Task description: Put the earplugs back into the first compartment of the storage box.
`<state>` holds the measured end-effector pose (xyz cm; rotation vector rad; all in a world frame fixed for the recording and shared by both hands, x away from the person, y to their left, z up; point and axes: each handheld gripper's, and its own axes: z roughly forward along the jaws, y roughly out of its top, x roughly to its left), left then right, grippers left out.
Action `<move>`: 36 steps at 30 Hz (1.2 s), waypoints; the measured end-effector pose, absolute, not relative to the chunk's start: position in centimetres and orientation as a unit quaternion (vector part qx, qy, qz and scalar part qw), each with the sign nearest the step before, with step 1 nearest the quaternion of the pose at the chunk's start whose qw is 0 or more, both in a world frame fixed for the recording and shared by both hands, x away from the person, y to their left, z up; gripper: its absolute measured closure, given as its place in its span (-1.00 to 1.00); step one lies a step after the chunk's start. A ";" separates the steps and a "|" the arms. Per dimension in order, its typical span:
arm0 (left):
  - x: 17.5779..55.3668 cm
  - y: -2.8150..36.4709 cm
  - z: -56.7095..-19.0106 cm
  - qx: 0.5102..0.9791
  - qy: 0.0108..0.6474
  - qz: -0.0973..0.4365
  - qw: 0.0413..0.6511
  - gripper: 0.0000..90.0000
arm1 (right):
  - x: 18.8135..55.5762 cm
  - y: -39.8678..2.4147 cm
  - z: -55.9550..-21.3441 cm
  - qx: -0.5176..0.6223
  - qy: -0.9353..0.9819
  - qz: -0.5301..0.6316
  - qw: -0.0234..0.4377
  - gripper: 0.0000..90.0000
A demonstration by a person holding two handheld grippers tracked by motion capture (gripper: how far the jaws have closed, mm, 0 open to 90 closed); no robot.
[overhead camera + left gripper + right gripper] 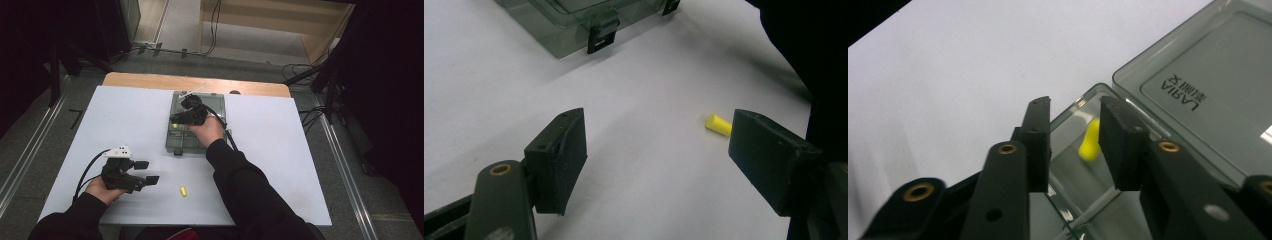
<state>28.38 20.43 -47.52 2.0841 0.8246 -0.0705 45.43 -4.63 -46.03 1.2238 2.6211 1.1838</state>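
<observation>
Right tongs (1075, 135) hang parted over a clear box (176, 141), yellow earplug (1090, 142) loose inside; left tongs (656, 160) gape empty above the surface (125, 120).

One earplug (1090, 142) lies inside the open case (176, 140) mid-table; another earplug (183, 191) lies on the table (280, 165) before it.

Black sleeves (240, 175), black fingers (1035, 145), brass screws
</observation>
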 end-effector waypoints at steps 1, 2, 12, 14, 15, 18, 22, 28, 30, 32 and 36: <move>28.4 20.4 -47.5 0.837 0.331 -0.028 0.434 -0.47 | 45.4 -4.7 -46.0 0.387 0.840 0.381 0.014 0.36; 28.4 20.4 -47.5 0.838 0.330 -0.027 0.434 -0.47 | 45.4 -4.7 -46.0 0.385 0.839 0.384 0.017 0.31; 28.4 20.5 -47.5 0.834 0.334 -0.027 0.439 -0.48 | 43.9 -5.7 -44.9 0.362 0.841 0.402 -0.001 -0.02; 28.4 20.5 -47.5 0.837 0.333 -0.029 0.434 -0.47 | 43.3 -5.9 -44.8 0.358 0.841 0.404 -0.007 -0.10; 28.4 20.5 -47.5 0.837 0.333 -0.028 0.433 -0.47 | 43.0 -6.0 -44.7 0.358 0.843 0.402 -0.009 -0.15; 28.4 20.5 -47.5 0.834 0.336 -0.029 0.436 -0.47 | 42.3 -6.3 -44.5 0.353 0.844 0.404 -0.012 -0.22; 28.4 20.5 -47.5 0.835 0.336 -0.027 0.435 -0.47 | 41.4 -6.8 -44.4 0.350 0.840 0.414 -0.014 -0.27; 28.5 20.6 -47.5 0.835 0.337 -0.027 0.435 -0.47 | 40.0 -7.3 -44.2 0.340 0.840 0.424 -0.008 -0.35; 28.5 20.6 -47.5 0.834 0.338 -0.026 0.435 -0.47 | 39.4 -7.4 -44.2 0.337 0.839 0.427 -0.012 -0.35; 28.5 20.6 -47.5 0.834 0.338 -0.027 0.436 -0.48 | 39.1 -7.5 -44.2 0.332 0.842 0.425 -0.011 -0.35; 28.5 20.7 -47.5 0.834 0.338 -0.029 0.435 -0.47 | 38.2 -8.0 -44.1 0.329 0.841 0.430 -0.016 -0.34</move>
